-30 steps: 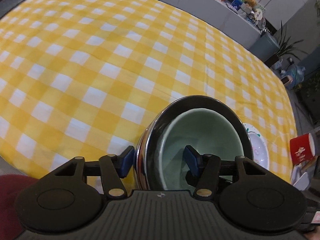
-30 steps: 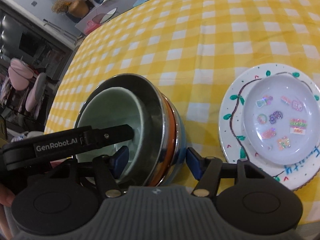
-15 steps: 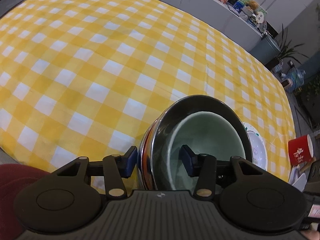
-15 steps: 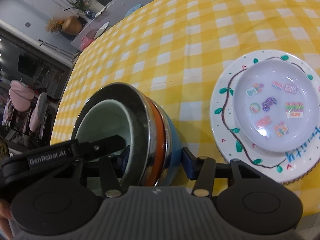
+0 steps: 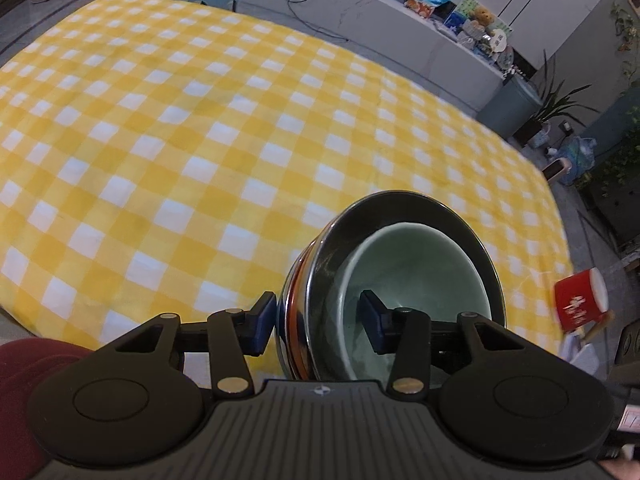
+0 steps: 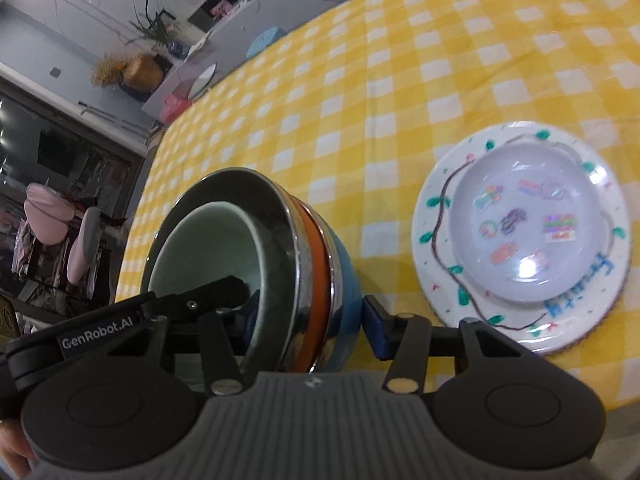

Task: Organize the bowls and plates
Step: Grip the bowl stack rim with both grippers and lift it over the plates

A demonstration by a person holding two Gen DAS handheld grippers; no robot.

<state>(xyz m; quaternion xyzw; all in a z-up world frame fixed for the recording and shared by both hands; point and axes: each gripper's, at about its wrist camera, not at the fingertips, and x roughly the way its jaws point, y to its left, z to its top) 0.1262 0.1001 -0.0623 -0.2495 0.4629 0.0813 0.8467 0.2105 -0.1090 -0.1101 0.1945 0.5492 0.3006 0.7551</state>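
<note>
Nearest both cameras is a nested stack of bowls (image 6: 280, 280), tipped up on edge over the near side of the yellow checked tablecloth (image 5: 200, 140): a pale green ceramic bowl (image 5: 416, 276) sits inside a stainless steel bowl (image 5: 400, 208), which sits in an orange bowl (image 6: 316, 264) and then a blue bowl (image 6: 344, 272) on the outside. Whether the stack's underside touches the cloth cannot be told.

Four nested bowls likely make a heavy, rigid load. The glazed ceramic and polished steel look slippery and the ceramic is breakable, so the loose inner bowls could slide or rattle out if the stack tilts further. The sound place to hold is across the combined walls at the rim, on opposite sides, keeping the mouth turned upward.

The left gripper (image 5: 316, 320) straddles that wall on the left side, half open, one blue pad outside against the stack and the other inside the green bowl. A narrow gap seems to remain at the inner pad, so it looks like a light bracket, not a firm clamp. The right gripper (image 6: 308, 320) spans the wall on the opposite side, jaws wide. Its outer pad lies just beside the blue bowl, and its inner finger is partly hidden behind the left tool's finger, so contact there cannot be confirmed.

Farther right on the cloth, apart from the bowls, a small clear plate with stickers (image 6: 528, 232) rests on a white plate with a painted vine border (image 6: 436, 248).
</note>
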